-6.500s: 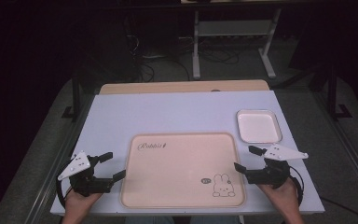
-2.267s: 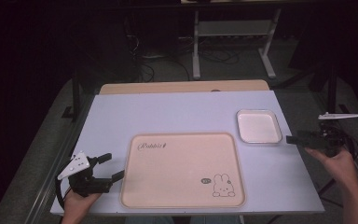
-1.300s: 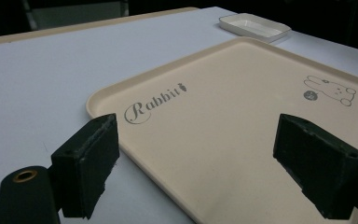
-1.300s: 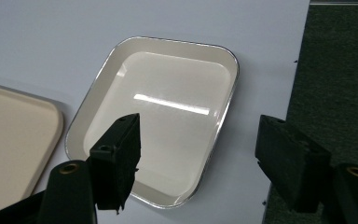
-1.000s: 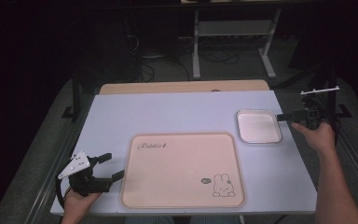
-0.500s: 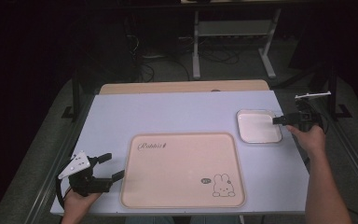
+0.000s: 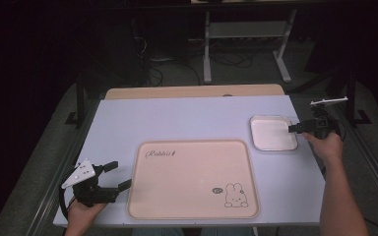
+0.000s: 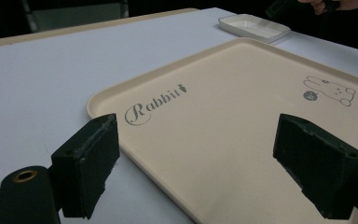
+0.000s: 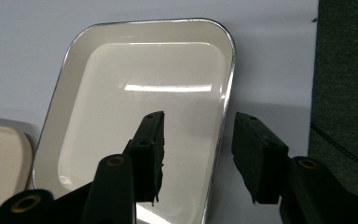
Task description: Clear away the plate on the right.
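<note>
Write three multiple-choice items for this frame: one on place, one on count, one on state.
1. Where does the small white dish lie?
A. on the beige tray
B. on the table, beyond the tray's far right corner
C. by the left hand

2. How many rabbit drawings are on the beige tray?
A. one
B. two
C. three

3. How does the right tool stand to the dish?
A. lifted, with the dish hanging from it
B. far off at the table's left edge
C. one jaw over the dish's inside, one outside its rim, not yet pressing

Answers:
1 B: the high view shows the dish on the table, apart from the tray.
2 A: a single rabbit sits near the tray's near right corner.
3 C: the right gripper view shows the rim between the jaws, which have just been closing, with gaps on both sides.
</note>
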`<state>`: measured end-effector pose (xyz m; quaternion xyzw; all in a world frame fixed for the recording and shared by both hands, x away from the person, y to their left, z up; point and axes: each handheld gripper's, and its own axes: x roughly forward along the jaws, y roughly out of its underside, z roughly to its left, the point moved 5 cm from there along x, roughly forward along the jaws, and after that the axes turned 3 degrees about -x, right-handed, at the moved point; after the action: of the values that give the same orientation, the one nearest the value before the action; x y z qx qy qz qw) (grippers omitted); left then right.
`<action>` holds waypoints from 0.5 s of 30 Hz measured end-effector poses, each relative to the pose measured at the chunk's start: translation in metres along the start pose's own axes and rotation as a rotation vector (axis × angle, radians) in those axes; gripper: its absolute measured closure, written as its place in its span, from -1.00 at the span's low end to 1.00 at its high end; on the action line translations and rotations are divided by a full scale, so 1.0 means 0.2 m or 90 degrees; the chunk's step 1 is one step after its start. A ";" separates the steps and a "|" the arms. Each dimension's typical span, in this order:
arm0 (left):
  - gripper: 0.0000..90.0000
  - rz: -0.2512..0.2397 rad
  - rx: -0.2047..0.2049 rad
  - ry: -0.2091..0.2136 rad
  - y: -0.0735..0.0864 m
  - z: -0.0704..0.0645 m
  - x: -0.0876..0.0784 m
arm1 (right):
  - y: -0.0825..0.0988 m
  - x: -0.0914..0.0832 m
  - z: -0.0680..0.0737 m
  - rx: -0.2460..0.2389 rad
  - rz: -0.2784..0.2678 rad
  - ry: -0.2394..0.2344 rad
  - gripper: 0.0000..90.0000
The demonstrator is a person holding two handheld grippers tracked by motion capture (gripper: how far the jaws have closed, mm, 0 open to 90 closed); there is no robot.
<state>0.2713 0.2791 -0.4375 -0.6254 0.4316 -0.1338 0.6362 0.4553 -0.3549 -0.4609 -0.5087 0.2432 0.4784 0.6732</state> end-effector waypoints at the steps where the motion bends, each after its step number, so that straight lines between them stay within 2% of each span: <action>1: -0.68 0.000 0.000 0.000 0.00 0.00 0.00 | 0.00 0.00 -0.01 0.004 0.000 0.002 0.19; 15: -0.68 0.004 0.001 0.000 0.00 0.00 0.00 | 0.02 0.03 -0.04 0.045 0.016 0.008 0.52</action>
<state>0.2715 0.2788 -0.4385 -0.6238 0.4335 -0.1324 0.6368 0.4555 -0.3598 -0.4706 -0.4844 0.2707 0.4748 0.6831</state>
